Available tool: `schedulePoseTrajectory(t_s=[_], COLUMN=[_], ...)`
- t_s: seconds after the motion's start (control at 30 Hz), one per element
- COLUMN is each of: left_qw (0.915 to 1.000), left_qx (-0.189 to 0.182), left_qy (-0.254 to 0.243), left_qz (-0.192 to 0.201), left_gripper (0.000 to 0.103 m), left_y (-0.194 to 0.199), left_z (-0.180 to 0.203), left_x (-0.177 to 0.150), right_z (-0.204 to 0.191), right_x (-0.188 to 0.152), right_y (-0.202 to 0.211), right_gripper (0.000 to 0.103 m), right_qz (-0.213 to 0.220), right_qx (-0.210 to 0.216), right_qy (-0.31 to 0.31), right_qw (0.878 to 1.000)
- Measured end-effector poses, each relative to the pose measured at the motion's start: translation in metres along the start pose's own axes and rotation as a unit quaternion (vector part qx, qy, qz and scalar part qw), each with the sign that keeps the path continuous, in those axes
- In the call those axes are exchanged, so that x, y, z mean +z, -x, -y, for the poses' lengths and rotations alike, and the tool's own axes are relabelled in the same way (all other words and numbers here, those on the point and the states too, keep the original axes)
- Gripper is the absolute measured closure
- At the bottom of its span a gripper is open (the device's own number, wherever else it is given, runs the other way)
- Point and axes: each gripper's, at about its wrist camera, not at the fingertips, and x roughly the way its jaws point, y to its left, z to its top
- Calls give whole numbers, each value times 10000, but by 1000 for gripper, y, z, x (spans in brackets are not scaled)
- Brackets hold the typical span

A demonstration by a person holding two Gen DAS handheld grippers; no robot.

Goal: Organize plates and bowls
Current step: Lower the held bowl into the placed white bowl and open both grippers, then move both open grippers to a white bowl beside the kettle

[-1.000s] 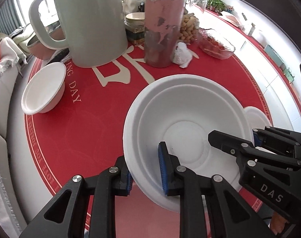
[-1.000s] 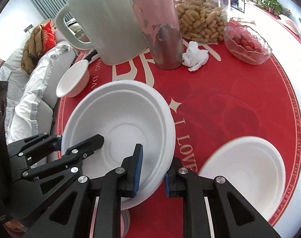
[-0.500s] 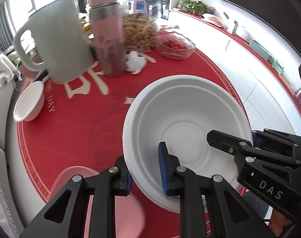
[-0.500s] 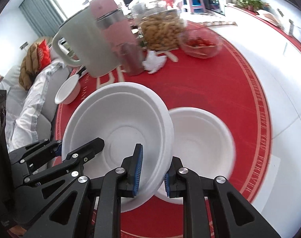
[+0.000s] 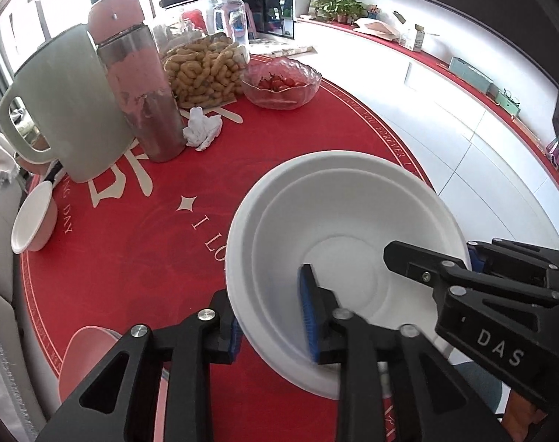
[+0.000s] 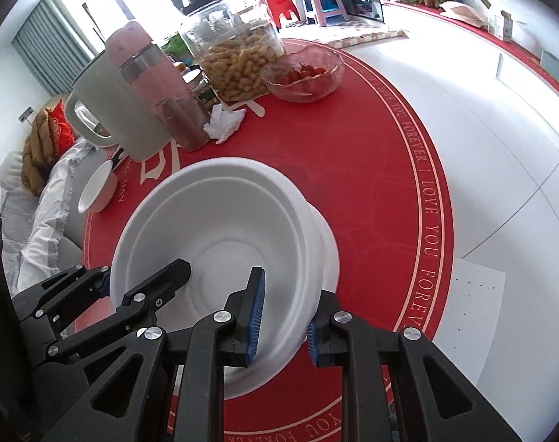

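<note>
A large white bowl (image 5: 338, 221) (image 6: 213, 221) is held by both grippers over the red round table mat. My left gripper (image 5: 272, 316) is shut on its near-left rim, one finger inside and one outside. My right gripper (image 6: 283, 316) is shut on its near-right rim the same way. In the right wrist view a second white bowl (image 6: 325, 246) sits directly under the held one, its rim showing at the right. A small white bowl (image 5: 32, 217) (image 6: 95, 188) sits at the mat's left edge. A pink plate (image 5: 84, 361) lies at the near left.
At the back stand a pale green jug (image 5: 69, 107), a pink-lidded bottle (image 5: 139, 84), a jar of peanuts (image 5: 205, 66), a glass bowl of tomatoes (image 5: 279, 81) and a crumpled tissue (image 5: 202, 129). A cushioned seat is at the left; white floor lies right of the table.
The held bowl has moved right and down over the second white bowl, which now sits beneath it. Both grippers kept their hold; the cameras pulled back from the jug and bottle.
</note>
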Motion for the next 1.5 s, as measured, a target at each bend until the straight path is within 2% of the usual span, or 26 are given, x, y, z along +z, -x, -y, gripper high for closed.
schedulePoseTrajectory(t_s=[0.03, 0.1, 0.13, 0.17, 0.2, 0.23, 0.27, 0.37, 0.53, 0.67, 0.9, 0.97, 1.07, 1.23, 1.33, 1.5], left_qw=[10000, 9999, 9998, 9996, 9995, 9995, 9995, 9992, 9983, 9978, 9956, 9950, 9945, 9934, 9926, 9892], left_qx=[-29, 71, 99, 120, 120, 79, 8, -219, -299, -327, -476, -501, -500, -375, -236, 66], left_qy=[-40, -104, -124, -127, -126, -128, -119, 4, 288, 420, 691, 772, 852, 989, 1076, 1343], left_qz=[10, 43, 117, 204, 262, 286, 289, 345, 415, 407, 408, 385, 356, 450, 519, 575], left_gripper=[61, 40, 26, 23, 23, 22, 22, 22, 22, 21, 21, 21, 21, 21, 21, 21], left_y=[-1, -1, 1, 4, 7, 10, 13, 24, 39, 46, 58, 59, 62, 72, 77, 86], left_z=[1, 1, -1, -3, -5, -9, -12, -26, -50, -64, -87, -95, -108, -137, -157, -196], left_x=[-1, -3, -5, -7, -8, -10, -12, -18, -32, -44, -60, -64, -71, -81, -88, -97], right_z=[2, 6, 8, 10, 13, 15, 16, 16, 11, 11, 14, 11, 9, -4, -22, -67], right_x=[0, 0, 0, 0, 1, 1, 2, 3, 0, -9, -19, -20, -19, -7, 1, 12], right_y=[-2, -3, -2, -1, 1, 5, 9, 22, 27, 15, -15, -26, -34, 3, 23, 32], right_gripper=[80, 80, 80, 75, 50, 33, 11, 10, 10, 10, 10, 10, 10, 10, 10, 10], right_qz=[-10, 44, 70, 88, 118, 223, 315, 523, 604, 786, 935, 845, 755, 1297, 1427, 1048], right_qx=[42, -40, -31, -3, -7, -59, -96, -267, -567, -960, -1269, -1396, -1409, -1508, -1421, -864], right_qy=[-35, -88, -139, -198, -244, -287, -295, -272, -174, -185, -260, -174, -140, -62, 93, 503], right_qw=[10000, 9999, 9999, 9998, 9996, 9993, 9990, 9979, 9964, 9921, 9872, 9864, 9870, 9800, 9795, 9895])
